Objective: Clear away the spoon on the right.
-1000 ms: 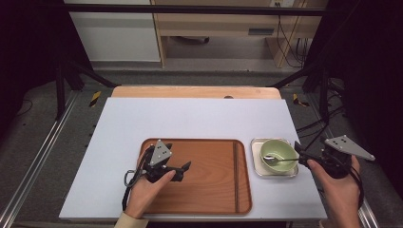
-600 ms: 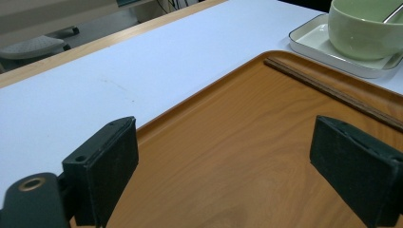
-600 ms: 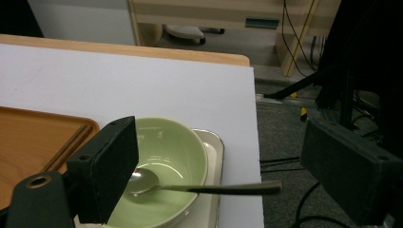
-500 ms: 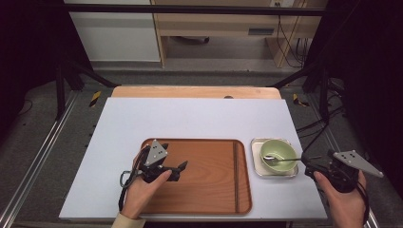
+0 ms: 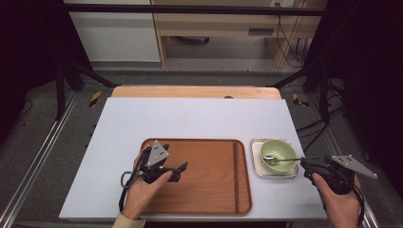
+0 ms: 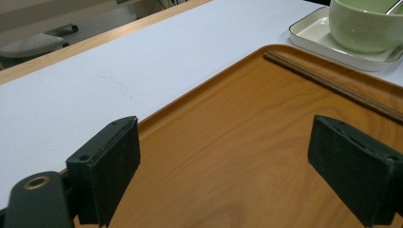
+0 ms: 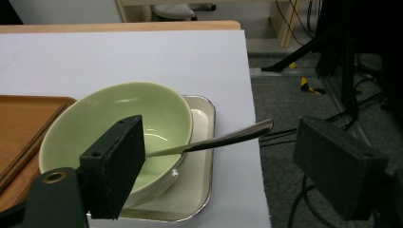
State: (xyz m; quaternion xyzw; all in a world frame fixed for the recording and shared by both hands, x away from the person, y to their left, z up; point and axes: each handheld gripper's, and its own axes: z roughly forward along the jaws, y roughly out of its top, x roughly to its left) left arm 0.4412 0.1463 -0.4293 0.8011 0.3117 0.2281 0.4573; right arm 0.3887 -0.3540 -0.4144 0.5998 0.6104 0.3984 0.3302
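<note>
The spoon (image 7: pixel 214 140) rests in the green bowl (image 5: pixel 278 153) on the small tray (image 5: pixel 256 166) near the table's right edge. The right gripper (image 7: pixel 223 166), jaws parted and just closing, apparently straddles the handle untouched; close squarely on it before lifting. The left gripper (image 6: pixel 228 161) idles open over the wooden tray (image 5: pixel 209 190).

My right gripper (image 7: pixel 218 166) stands with jaws wide, having just closed a little; the spoon handle (image 7: pixel 228 137) rises unpinched between them, the green bowl (image 7: pixel 119 118) and its white dish (image 5: pixel 256 166) crowding the left jaw. Beyond, the white table (image 5: pixel 190 118) lies free. My left gripper (image 6: pixel 228 171) hangs open-jawed over the bare wooden tray (image 6: pixel 237 156); chopsticks (image 6: pixel 332 85) bar its far edge.
</note>
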